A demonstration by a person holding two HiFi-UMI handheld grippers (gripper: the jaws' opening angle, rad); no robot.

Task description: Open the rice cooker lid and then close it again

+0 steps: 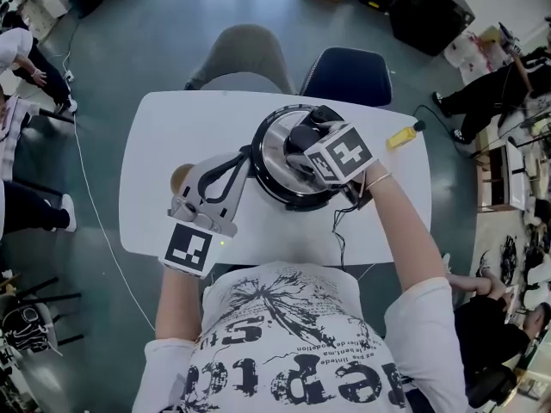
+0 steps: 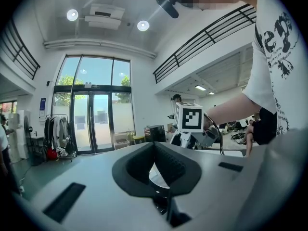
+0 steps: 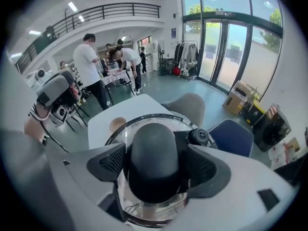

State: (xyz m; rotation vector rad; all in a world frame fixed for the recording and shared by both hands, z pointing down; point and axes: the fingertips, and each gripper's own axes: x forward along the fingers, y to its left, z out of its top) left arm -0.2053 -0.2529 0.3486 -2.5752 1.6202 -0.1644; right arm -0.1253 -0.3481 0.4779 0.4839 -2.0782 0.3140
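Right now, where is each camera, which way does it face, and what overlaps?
Head view: on the person's head, steeply down at table, rice cooker; forearms, shirt show.
Left gripper view: on left tool, level toward glass doors; own jaws show.
Right gripper view: on right tool, down at lid knob between its jaws.
Shared: head and left gripper views both show right tool's marker cube.

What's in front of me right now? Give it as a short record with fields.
table: white, holds the rice cooker
lid: glass, sitting on the rice cooker
right gripper: fingers open on either side of the lid's knob, apparently not pressing it
left gripper: fingers shut, nothing between them, beside the rice cooker
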